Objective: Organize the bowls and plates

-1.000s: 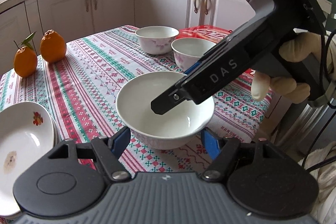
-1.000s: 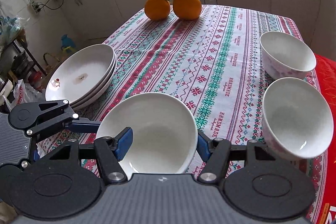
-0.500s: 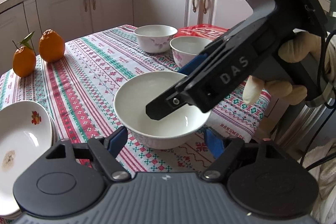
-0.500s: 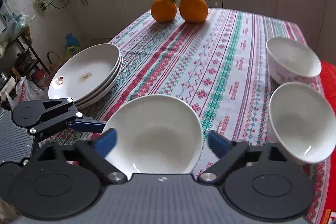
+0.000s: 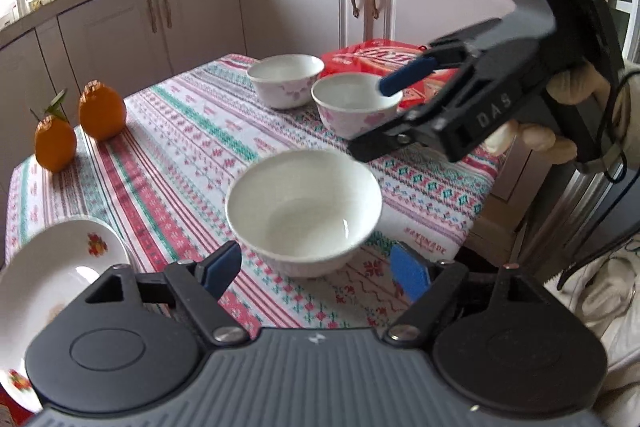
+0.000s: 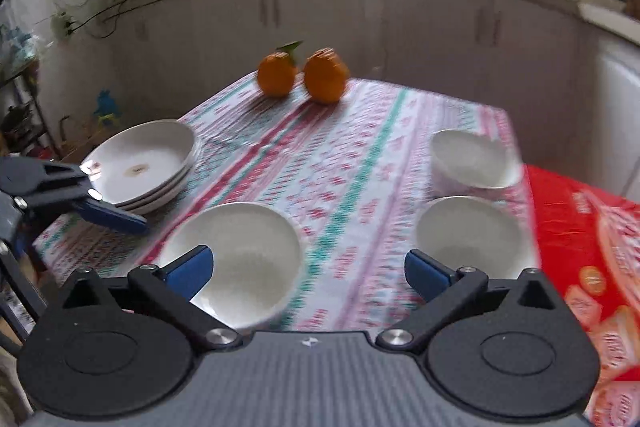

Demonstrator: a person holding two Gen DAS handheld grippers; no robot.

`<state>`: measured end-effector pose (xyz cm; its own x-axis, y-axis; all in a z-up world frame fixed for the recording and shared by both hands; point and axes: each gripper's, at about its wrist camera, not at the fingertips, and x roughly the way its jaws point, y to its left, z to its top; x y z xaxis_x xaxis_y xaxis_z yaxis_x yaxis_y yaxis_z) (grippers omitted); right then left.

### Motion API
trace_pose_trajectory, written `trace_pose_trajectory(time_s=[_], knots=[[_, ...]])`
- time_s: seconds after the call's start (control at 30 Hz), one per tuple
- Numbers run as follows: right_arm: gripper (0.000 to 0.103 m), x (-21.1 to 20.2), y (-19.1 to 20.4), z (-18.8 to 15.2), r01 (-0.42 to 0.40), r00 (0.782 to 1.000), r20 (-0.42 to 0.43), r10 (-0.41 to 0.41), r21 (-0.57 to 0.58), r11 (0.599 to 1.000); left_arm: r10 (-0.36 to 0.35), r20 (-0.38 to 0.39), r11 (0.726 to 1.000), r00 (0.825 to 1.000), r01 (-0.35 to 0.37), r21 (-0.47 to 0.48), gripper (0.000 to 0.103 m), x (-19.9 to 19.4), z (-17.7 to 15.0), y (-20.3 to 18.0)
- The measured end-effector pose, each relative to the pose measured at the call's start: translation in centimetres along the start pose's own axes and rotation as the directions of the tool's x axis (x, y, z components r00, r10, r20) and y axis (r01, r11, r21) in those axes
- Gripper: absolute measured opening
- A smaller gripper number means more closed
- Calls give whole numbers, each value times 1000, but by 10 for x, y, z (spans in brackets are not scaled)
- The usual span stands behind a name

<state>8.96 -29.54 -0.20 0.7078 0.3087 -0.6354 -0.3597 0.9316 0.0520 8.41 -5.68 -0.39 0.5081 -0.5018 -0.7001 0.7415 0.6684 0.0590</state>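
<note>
Bowl point(image 5: 303, 213) upright on tablecloth point(image 5: 192, 147)

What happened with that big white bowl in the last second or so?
The right gripper let go of the big white bowl's rim, opened wide and drew back; the left gripper is opening and clear of it too. The bowl, plate stack, two flowered bowls and oranges stayed put.

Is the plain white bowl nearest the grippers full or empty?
Empty: the plain white bowl sits upright on the patterned tablecloth, its bare glossy inside visible in both views.
</note>
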Motion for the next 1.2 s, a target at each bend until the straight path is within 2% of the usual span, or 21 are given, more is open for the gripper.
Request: trace_pose_trajectory(time_s=[0.03,0.1,0.17,0.23,0.53,0.73,0.93,1.03,1.13,1.2], knots=[[103,-4,-4,-3,32,999,13,-32,-3,999,15,-2,1000,1000,-15,8,89,1,6,0],[103,-9,-12,-9,106,994,39,-105,-20,994,45,6,999,999,-45,30,89,3,17,-1],[103,-9,-20,-13,172,985,38,-171,-32,985,45,19,998,999,-45,48,89,7,29,-2],[103,-8,-32,-18,202,979,25,-201,-25,979,29,21,998,999,-30,54,89,15,44,-3],[103,9,-58,-35,210,978,-19,-209,4,978,-37,-7,996,999,38,80,89,73,97,-8],[103,22,-73,-37,189,982,-29,-188,18,982,-46,-67,994,997,52,96,89,116,123,-12],[103,30,-87,-39,165,986,-39,-164,25,986,-91,-105,990,990,102,101,88,149,142,-12],[102,32,-92,-40,155,987,-41,-154,21,988,-116,-123,988,986,127,84,85,165,151,-8],[101,32,-95,-40,143,989,-37,-142,21,990,-138,-146,987,980,147,59,72,180,158,-3],[101,31,-96,-41,137,990,-31,-136,19,990,-157,-161,986,974,165,36,69,189,161,1]])
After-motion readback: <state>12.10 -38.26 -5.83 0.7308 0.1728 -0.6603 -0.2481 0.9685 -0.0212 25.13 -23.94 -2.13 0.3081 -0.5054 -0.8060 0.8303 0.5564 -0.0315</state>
